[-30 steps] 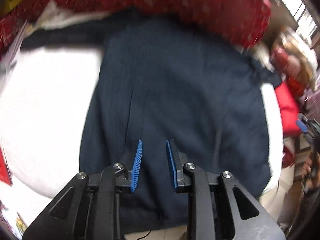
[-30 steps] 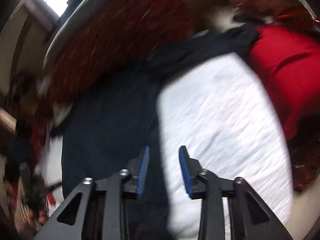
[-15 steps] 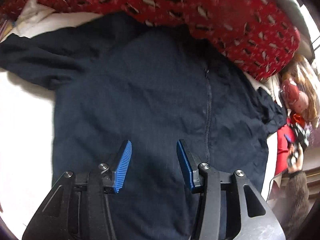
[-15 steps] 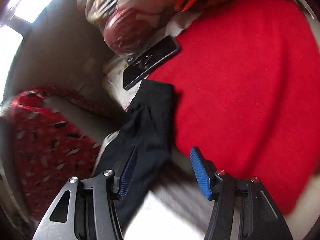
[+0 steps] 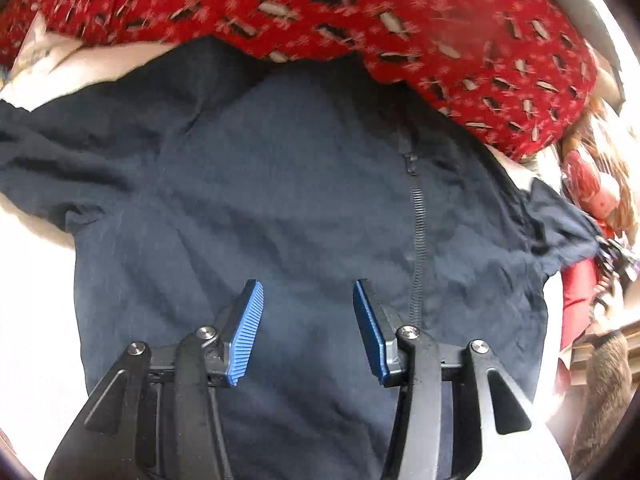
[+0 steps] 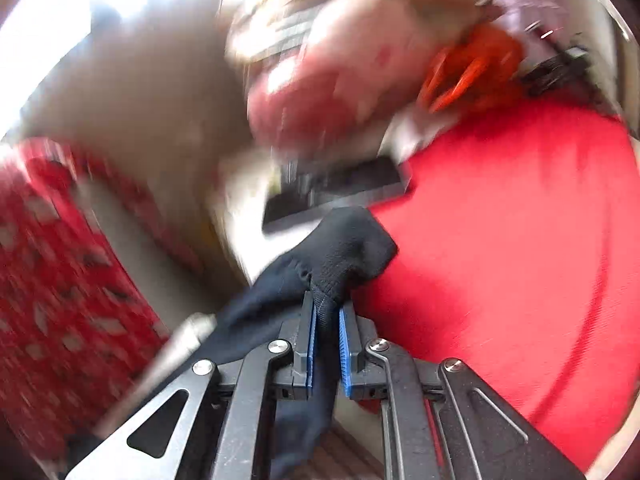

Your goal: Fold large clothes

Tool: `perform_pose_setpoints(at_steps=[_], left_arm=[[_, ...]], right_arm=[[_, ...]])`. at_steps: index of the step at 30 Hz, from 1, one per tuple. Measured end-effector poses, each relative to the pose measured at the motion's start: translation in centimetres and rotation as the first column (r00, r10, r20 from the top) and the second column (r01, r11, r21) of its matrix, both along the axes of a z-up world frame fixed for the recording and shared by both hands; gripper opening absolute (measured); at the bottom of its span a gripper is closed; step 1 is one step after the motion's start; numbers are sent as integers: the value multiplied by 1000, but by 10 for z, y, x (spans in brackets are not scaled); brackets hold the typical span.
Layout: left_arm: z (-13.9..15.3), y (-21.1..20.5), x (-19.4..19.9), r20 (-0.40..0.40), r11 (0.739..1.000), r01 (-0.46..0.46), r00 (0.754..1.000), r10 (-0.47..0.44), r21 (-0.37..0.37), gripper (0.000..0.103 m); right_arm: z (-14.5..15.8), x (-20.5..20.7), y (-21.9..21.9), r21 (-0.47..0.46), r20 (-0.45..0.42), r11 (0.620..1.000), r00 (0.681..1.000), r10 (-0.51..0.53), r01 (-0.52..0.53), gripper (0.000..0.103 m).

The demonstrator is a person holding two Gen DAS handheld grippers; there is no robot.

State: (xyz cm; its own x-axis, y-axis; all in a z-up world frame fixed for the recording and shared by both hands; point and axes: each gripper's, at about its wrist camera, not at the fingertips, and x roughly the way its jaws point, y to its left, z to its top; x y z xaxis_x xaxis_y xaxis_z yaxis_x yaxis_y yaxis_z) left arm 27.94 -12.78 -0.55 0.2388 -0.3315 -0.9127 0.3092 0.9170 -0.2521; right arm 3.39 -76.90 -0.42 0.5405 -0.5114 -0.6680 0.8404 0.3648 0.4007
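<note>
— Since half a second back, what moved?

— Right gripper (image 6: 325,334) had closed: its blue pads, wide apart before, were now pinched on the ribbed cuff (image 6: 344,248) of the navy zip jacket (image 5: 304,200), the sleeve end bunched and poking out ahead of the fingers. Right view badly blurred.

— And the left?

— Left gripper (image 5: 307,332) hung above the jacket's lower body, pads spread wide with nothing between them, much as before. Whether the tips touched the cloth could not be told.

— Where did the jacket lie?

— Spread front up on a white bed sheet (image 5: 32,312), zipper (image 5: 418,220) running down just right of the left gripper. One sleeve stretched off to the left, the other to the right. Collar end tucked against a red patterned quilt (image 5: 360,8).

— Around the cuff?

— Red cloth (image 6: 520,240) to its right; a dark flat phone (image 6: 340,188) just beyond it, smeared by motion.
</note>
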Motion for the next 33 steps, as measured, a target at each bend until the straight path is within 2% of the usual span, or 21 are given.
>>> perform_pose_setpoints(at_steps=[2, 4, 8, 12, 15, 18, 22, 25, 30, 33], left_arm=[[-16, 6, 5, -51, 1000, -5, 999, 5, 2, 45], [-16, 12, 6, -47, 999, -13, 999, 11, -39, 45], [-13, 22, 8, -107, 995, -25, 994, 15, -92, 45], [-7, 38, 6, -152, 991, -31, 988, 11, -133, 45], [6, 51, 6, -145, 989, -22, 989, 1, -145, 45], [17, 58, 11, -139, 986, -24, 990, 1, -165, 45], [34, 74, 19, -132, 979, -37, 991, 10, -203, 45], [46, 83, 23, -117, 974, -38, 993, 12, -222, 45], [57, 89, 28, -104, 972, -33, 995, 9, -235, 45], [54, 91, 29, -106, 970, -39, 994, 14, -239, 45]], right_arm=[[27, -17, 4, -20, 37, 999, 999, -24, 25, 8], [48, -18, 13, -22, 44, 1000, 999, 11, -10, 8], [79, 1, 54, 11, 112, 990, 984, 140, -142, 8], [94, 34, 120, 77, 190, 948, 938, 289, -307, 8], [95, 71, 181, 131, 226, 886, 883, 411, -445, 8], [95, 112, 252, 160, 228, 801, 811, 539, -577, 8], [93, 157, 337, 180, 200, 689, 712, 673, -702, 8], [85, 182, 390, 201, 181, 626, 656, 733, -754, 8], [60, 205, 461, 229, 142, 558, 594, 792, -798, 9], [38, 216, 492, 249, 105, 536, 572, 813, -807, 18]])
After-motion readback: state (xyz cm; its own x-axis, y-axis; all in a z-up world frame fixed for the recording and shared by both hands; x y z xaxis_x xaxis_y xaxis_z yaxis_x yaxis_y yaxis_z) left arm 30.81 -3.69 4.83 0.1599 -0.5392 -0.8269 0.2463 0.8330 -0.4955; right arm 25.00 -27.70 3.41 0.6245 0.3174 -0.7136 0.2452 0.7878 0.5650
